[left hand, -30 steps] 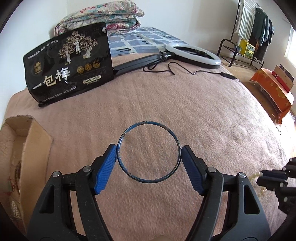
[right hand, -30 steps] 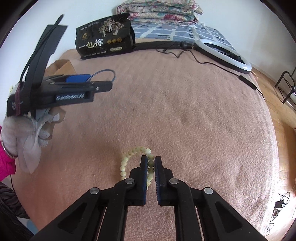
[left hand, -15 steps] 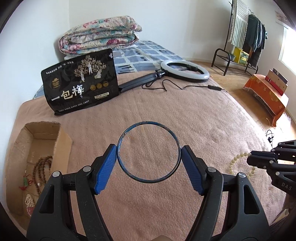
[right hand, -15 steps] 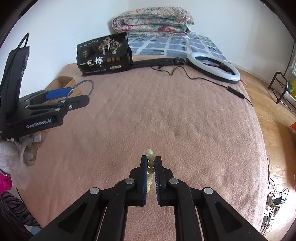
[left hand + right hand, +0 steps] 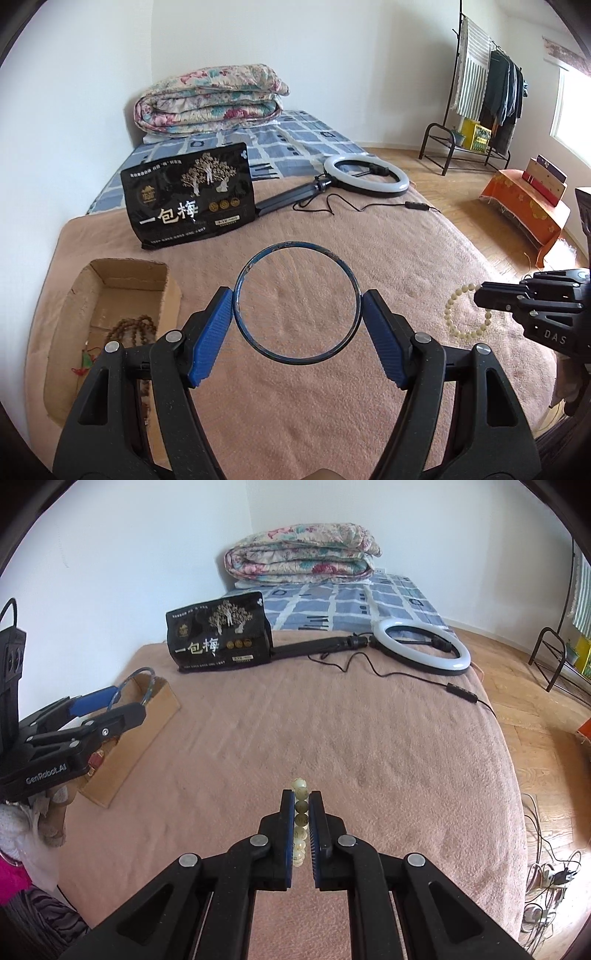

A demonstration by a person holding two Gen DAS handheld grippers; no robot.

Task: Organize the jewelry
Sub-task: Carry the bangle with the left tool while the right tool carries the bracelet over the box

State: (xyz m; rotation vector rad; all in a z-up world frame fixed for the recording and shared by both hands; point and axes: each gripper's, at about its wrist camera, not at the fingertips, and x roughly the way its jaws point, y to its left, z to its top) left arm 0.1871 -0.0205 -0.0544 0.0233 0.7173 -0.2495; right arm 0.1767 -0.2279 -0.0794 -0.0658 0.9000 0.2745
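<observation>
Both grippers have risen since a second ago: the pink blanket now lies farther below each camera, and more of the room and of the cardboard box has come into sight. In the left wrist view, the left gripper (image 5: 297, 321) stands spread wide, its blue pads pressing on the two sides of a thin dark blue bangle (image 5: 296, 302), which is held level in the air above the pink blanket (image 5: 332, 236). To the left and below, the open cardboard box (image 5: 107, 291) lies on the blanket with a string of brown beads (image 5: 133, 330) and a small red and green ornament inside. Behind it a black snack bag (image 5: 190, 199) stands upright, with a ring light (image 5: 367, 177) and its cable lying to the right of the bag, and a folded floral quilt (image 5: 210, 98) at the far wall. At the right edge the right gripper (image 5: 480, 295) reaches in with a pale bead bracelet (image 5: 467, 312) hanging from its tip as an open loop. In the right wrist view, the right gripper (image 5: 304, 812) is pressed together on that pale bead bracelet (image 5: 300, 812), whose beads run in a line between the pads, one bead showing past the tips. The left gripper (image 5: 110, 710) is at the left with the bangle (image 5: 147, 683), just over the cardboard box (image 5: 147, 720), and a gloved hand (image 5: 33, 812) shows beneath it.
</observation>
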